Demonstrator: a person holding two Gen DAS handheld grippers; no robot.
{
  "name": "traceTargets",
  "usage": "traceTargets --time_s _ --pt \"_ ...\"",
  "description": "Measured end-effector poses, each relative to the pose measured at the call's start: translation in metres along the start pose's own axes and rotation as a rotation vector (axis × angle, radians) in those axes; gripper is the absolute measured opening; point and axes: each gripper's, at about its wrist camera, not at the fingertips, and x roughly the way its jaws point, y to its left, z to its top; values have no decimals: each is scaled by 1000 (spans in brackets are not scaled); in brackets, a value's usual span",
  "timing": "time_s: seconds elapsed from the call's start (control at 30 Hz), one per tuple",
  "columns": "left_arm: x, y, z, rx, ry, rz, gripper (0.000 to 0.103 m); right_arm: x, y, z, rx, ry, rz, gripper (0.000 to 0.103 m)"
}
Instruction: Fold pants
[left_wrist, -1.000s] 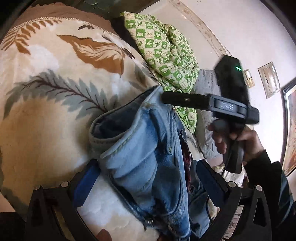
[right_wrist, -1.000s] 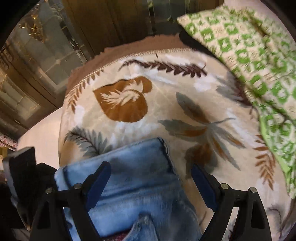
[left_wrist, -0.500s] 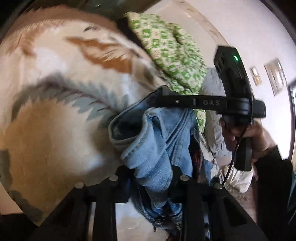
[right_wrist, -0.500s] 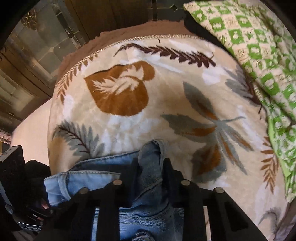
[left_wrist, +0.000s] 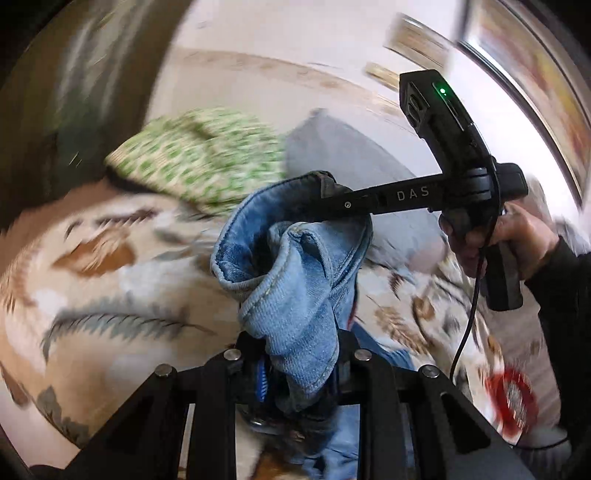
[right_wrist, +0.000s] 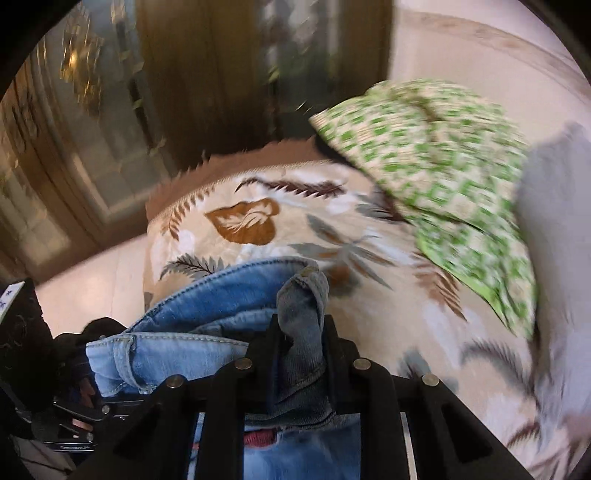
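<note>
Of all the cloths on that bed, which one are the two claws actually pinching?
The blue denim pants. Left gripper and right gripper are each shut on a bunch of them; the green checked quilt and leaf-print blanket lie untouched.

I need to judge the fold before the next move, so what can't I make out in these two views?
- Left wrist view: the legs of the jeans run below the frame, hidden behind the left tool.
- Right wrist view: the right tool covers the denim pinched inside it.
- Both views: motion blur smears the green quilt and leaf-print blanket, so lift height is unclear.
</note>
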Motion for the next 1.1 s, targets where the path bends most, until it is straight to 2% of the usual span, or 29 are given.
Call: traceTargets --time_s 0.13,0.2,0.4,0.53,0.7,0.77,0.8,0.83,0.87,0.9,0.93,1.0,1.03,1.1 --pt "7 -54 -14 157 42 -30 25 -38 -22 -61 122 -68 -29 21" --pt "17 -75 -27 210 85 -45 25 -47 -35 -102 210 -95 -40 20" --pt "53 -111 -71 322 230 -52 24 -30 -58 -196 438 -98 -59 17" --pt "79 -123 -105 373 322 -36 23 -3 -73 -231 503 -60 -85 17" --pt "90 -139 -130 463 325 14 23 6 -93 -261 609 -100 -51 16" --pt "90 -139 -127 462 338 6 23 4 -93 -262 613 -100 -54 20" --pt "89 -137 -123 458 344 -2 24 2 -93 -259 611 -92 -71 29" --pt "87 -137 -122 458 342 -4 28 -2 -93 -258 614 -87 -93 37" --pt "85 -138 -118 470 338 -11 33 -6 -94 -257 624 -88 -119 62" --pt "80 -140 -115 494 334 -28 46 -13 -94 -257 637 -102 -143 78" --pt "77 -142 -111 509 325 -40 65 -20 -94 -257 644 -120 -150 79" --pt "63 -147 -105 527 306 -59 86 -36 -93 -255 645 -135 -173 79" --pt "51 -150 -101 536 282 -71 91 -42 -91 -254 641 -137 -188 79" --pt "34 -152 -93 550 243 -94 94 -60 -86 -252 638 -153 -228 79"
